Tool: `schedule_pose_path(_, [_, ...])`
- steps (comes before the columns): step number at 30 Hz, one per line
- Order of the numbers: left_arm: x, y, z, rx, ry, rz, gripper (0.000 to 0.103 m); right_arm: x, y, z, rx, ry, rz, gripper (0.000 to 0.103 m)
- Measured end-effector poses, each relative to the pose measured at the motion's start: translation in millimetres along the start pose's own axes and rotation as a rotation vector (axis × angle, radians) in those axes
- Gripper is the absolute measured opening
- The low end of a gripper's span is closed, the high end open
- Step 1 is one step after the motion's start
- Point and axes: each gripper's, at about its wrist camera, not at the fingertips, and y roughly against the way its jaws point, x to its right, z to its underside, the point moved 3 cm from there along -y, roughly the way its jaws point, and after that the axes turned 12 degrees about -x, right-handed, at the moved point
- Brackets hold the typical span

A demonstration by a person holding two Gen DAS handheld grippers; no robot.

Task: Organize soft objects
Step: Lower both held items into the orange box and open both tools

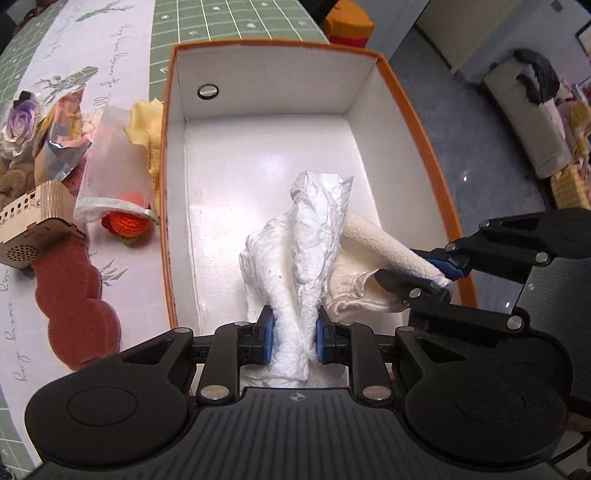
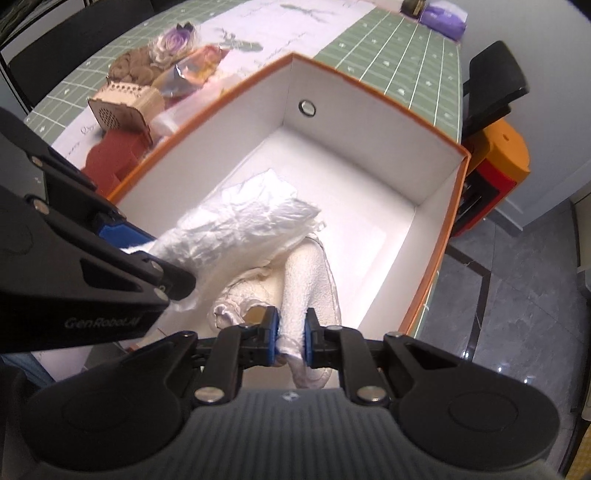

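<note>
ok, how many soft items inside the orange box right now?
2: crinkled white tissue bundle in the left gripper, cream terry cloth in the right gripper. More may hide beneath.

The box (image 1: 406, 110) is orange outside, white inside. White crinkled cloth (image 1: 299, 266), cream towel (image 1: 384, 243). The mat (image 1: 229, 18) is green with a white grid.

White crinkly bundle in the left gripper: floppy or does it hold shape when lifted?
Likely floppy: the white crinkly bundle creases and bunches where the left gripper pinches it. Probably light, since a narrow pinch carries it. It may sag once released into the orange box.
</note>
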Motion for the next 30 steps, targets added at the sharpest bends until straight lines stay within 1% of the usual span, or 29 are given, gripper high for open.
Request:
schedule_pose_path(4, [4,-10,-4,-0.046,-0.027,-0.038,0.024,5,-14,-2,-0.028,0.013,-0.013,0.013])
schedule_pose_path(8, [5,-21,-11,-0.1,-0.04,-0.049,0.024,6,-26,-6,-0.054,0.032,-0.024,0.014])
schedule_pose_path(10, [6,-26,-13,-0.119,-0.052,-0.067,0.025,7,-32,-9,-0.066,0.036,-0.031,0.015])
schedule_pose_path(12, [7,-29,-15,-0.133,-0.053,-0.077,0.027,9,-39,-10,-0.081,0.035,-0.036,0.018])
schedule_pose_path(15, [8,-31,-17,-0.148,-0.06,-0.061,0.028,10,-46,-12,-0.093,0.035,-0.034,0.02])
schedule_pose_path(18, [10,-30,-17,-0.152,-0.074,-0.051,0.038,8,-47,-14,-0.099,0.045,-0.033,0.022])
schedule_pose_path(23, [5,-31,-16,-0.144,-0.09,-0.03,0.039,3,-47,-14,-0.115,0.069,-0.004,0.028])
schedule_pose_path(24, [3,-30,-16,-0.139,-0.089,-0.019,0.04,2,-46,-13,-0.116,0.073,0.0,0.031])
schedule_pose_path(25, [2,-27,-16,-0.131,-0.089,-0.002,0.044,1,-45,-13,-0.117,0.077,0.001,0.033])
schedule_pose_path(26, [-1,-24,-15,-0.124,-0.092,0.022,0.047,-1,-43,-13,-0.114,0.08,0.001,0.039])
schedule_pose_path(27, [-2,-20,-14,-0.113,-0.094,0.03,0.048,-2,-42,-12,-0.111,0.083,0.005,0.047])
schedule_pose_path(29, [-3,-13,-11,-0.093,-0.102,0.035,0.05,-4,-37,-12,-0.106,0.087,0.023,0.05])
schedule_pose_path(30, [-4,-10,-10,-0.079,-0.099,0.024,0.061,-4,-34,-11,-0.106,0.086,0.027,0.05])
